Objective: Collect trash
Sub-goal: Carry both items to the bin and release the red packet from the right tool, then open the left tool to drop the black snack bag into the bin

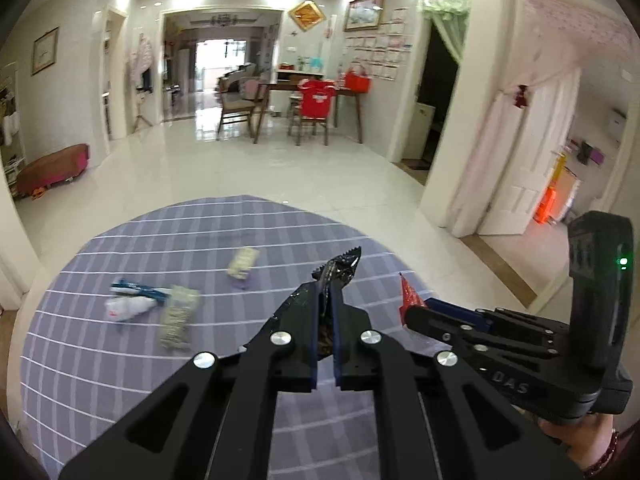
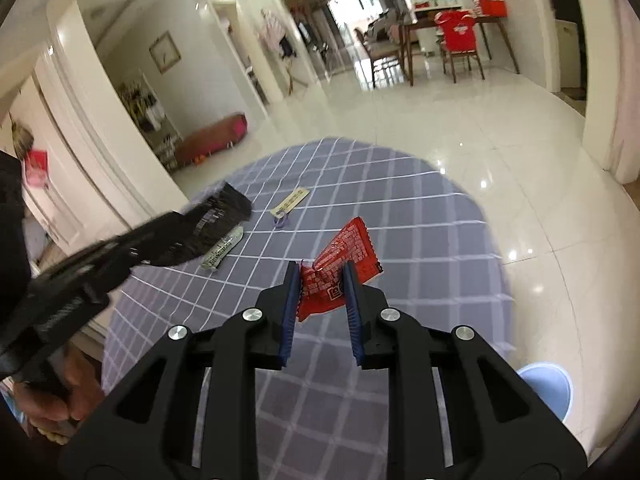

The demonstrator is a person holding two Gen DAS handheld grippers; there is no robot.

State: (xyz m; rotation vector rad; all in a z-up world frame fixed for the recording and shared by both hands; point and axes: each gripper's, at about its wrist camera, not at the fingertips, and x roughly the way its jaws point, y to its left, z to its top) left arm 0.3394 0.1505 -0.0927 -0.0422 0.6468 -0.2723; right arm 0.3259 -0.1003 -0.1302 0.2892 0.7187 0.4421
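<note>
Wrappers [image 1: 176,316] lie on the table [image 1: 80,360] (left side) — chairs [image 1: 312,116] behind.

A red wrapper [image 2: 340,268] and a black wrapper [image 1: 334,276] above a lavender white-checked tablecloth [image 1: 120,360].

My left gripper [image 1: 326,300] is matte black plastic: two long forked arms with slotted cut-outs, and four round silver screws [image 1: 282,338] across the linkage. Blue ribbed pads [image 1: 338,332] line the inner faces of its fingers. My right gripper [image 2: 320,292] is the same build, black with silver screws and blue toothed pads [image 2: 354,312]. Seen from the left camera at three o'clock, its body bears the raised letters "DAS" [image 1: 510,382], and a tall black handle [image 1: 600,292] carries a small green light [image 1: 623,261]. On my right wrist I wear a dark red beaded bracelet [image 1: 604,454].
</note>
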